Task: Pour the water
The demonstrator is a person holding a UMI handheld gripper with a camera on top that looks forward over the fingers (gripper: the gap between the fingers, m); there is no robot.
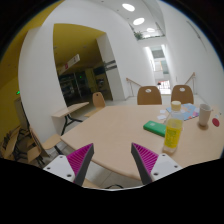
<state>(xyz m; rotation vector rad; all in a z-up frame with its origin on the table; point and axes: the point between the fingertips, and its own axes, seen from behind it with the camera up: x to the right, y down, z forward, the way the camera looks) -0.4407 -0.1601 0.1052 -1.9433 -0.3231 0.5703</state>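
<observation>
The tongs (112,160) stand wide open, the 2 magenta-padded fingers (78,158) spread apart with bare air between them; they hold nothing and touch nothing. They hover above the near part of the round, pale wooden desk (115,130).

Beyond the right-hand finger, a little ahead of its tip, stands a tall clear plastic bottle with yellowish contents (174,131), upright on the desk. Just beside it, on the side toward the desk's middle, lies a flat green rectangular packet (154,127). Farther along the desk's far side stand a pale cup (205,113) and, near it, a small red object (215,122) at the rim; what that is cannot be told. A further low, pale object (186,111) sits between bottle and cup.

The desk's surface between the tongs and the bottle is bare. At the far edge 2 wooden chairs (149,95) are drawn up. To the other side of the desk the floor opens toward a yellow wall (35,25) and a long white bench-like table (72,109).
</observation>
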